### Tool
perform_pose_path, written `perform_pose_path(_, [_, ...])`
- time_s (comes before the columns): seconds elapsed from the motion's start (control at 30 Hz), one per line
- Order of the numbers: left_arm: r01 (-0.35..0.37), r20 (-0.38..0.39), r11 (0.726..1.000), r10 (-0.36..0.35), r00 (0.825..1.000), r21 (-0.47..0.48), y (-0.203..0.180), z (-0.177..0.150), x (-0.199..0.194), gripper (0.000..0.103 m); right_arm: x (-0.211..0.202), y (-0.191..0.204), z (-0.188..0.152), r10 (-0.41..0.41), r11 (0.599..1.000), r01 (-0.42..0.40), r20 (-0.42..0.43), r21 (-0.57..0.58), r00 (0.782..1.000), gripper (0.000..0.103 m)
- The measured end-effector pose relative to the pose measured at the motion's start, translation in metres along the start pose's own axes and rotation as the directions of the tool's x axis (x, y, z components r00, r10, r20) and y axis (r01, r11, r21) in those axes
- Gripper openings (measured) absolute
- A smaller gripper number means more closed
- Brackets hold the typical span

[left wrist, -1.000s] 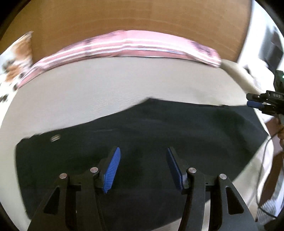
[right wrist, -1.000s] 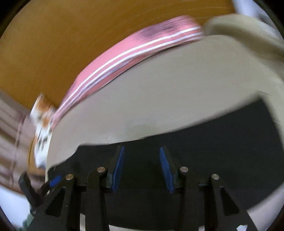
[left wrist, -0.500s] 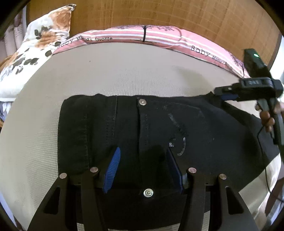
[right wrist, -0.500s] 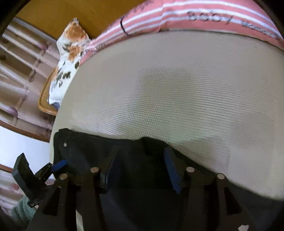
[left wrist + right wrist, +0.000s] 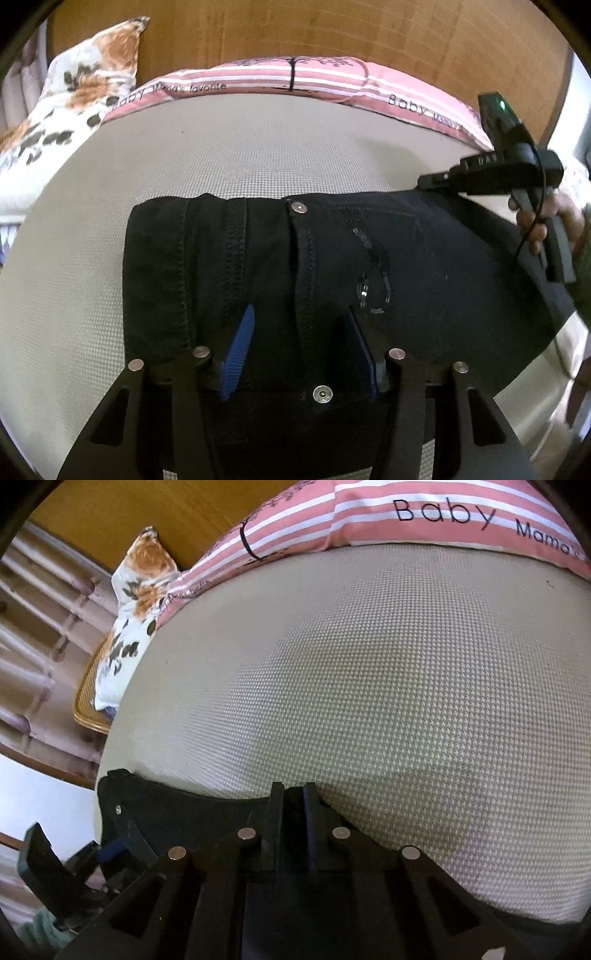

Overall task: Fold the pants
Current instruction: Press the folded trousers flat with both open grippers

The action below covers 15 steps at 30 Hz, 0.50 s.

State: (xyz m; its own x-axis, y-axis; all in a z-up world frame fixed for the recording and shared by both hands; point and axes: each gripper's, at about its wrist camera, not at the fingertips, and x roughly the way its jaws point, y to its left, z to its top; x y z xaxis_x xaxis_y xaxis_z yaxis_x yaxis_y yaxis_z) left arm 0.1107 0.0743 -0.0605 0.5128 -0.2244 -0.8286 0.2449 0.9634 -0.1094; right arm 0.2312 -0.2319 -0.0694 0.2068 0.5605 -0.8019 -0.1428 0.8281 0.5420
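Black pants (image 5: pixel 332 266) flat across near half of bed (image 5: pixel 258 155). Right hand-held gripper (image 5: pixel 293 805), wide apart half second ago, now clamped on far edge. Left hand-held gripper (image 5: pixel 299 350) wide open over waistband, holding nothing. Fold likely starting.

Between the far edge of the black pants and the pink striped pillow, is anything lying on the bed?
No. In both wrist views only bare beige mattress separates the black pants from the pink striped pillow.
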Motion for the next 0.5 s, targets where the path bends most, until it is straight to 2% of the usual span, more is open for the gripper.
perform_pose_path(0.03, [-0.007,-0.002,1.000,0.007,1.000,0.008,-0.001,0.000,0.000,0.052,-0.003,0.001,0.000,0.003,1.000,-0.003,0.008,-0.002,1.000,0.016])
perform_pose_path(0.07, [-0.010,-0.006,1.000,0.010,1.000,0.008,-0.001,0.001,0.000,0.052,-0.008,0.002,-0.001,-0.005,1.000,0.005,0.020,0.001,1.000,0.030])
perform_pose_path(0.1, [-0.014,-0.015,1.000,0.014,1.000,0.003,-0.002,0.003,-0.002,0.052,-0.016,0.003,0.000,-0.025,1.000,0.025,0.044,0.003,0.999,0.035])
perform_pose_path(0.17, [-0.014,-0.019,1.000,0.014,1.000,-0.014,-0.003,0.008,-0.008,0.053,-0.043,0.006,-0.003,-0.028,1.000,0.026,0.124,0.016,0.992,0.037])
perform_pose_path(0.23, [-0.001,0.008,1.000,0.001,1.000,-0.014,-0.006,0.016,-0.020,0.053,-0.069,0.009,-0.007,-0.024,1.000,0.021,0.173,0.018,0.985,0.037])
perform_pose_path(0.33, [0.013,0.059,1.000,-0.015,0.998,0.026,-0.020,0.031,-0.036,0.053,-0.105,0.008,-0.024,-0.084,0.996,0.081,0.229,0.024,0.970,0.037])
perform_pose_path(0.5, [0.118,0.087,0.979,-0.134,0.987,0.168,-0.074,0.063,-0.039,0.055,-0.133,-0.010,-0.061,-0.180,0.983,0.169,0.232,0.068,0.956,0.037])
